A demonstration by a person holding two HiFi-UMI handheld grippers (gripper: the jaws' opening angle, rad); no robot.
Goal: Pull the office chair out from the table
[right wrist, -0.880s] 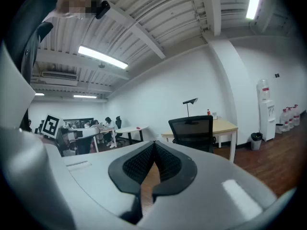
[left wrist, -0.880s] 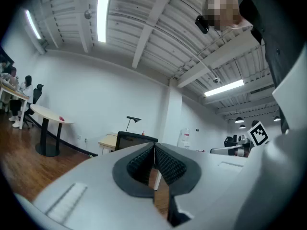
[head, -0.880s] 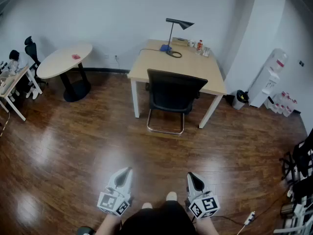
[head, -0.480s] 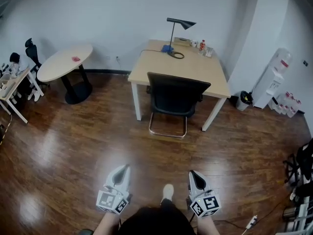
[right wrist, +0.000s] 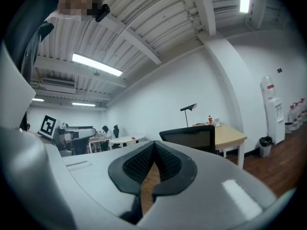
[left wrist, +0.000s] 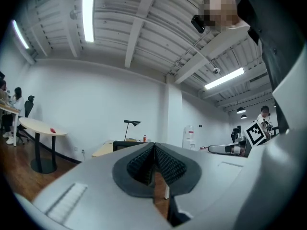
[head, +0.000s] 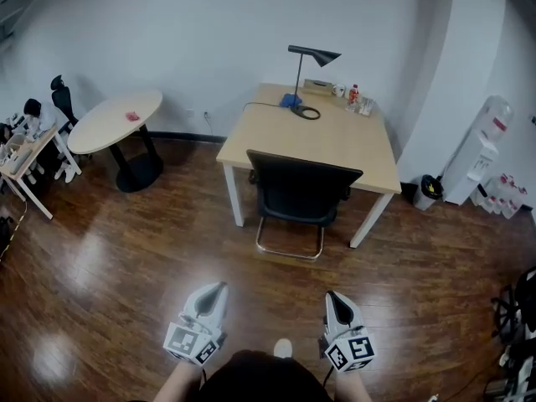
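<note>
Office chair is tucked under the near edge of the surface, backrest facing the person and well apart from both tools. Left hand-held gripper and right hand-held gripper are clenched and empty. The step in hand is judged to be the approach: close in squarely and open the jaws before the backrest's top rim. Since the earlier frames, the chair sits lower in the head view, so the person has advanced.
</note>
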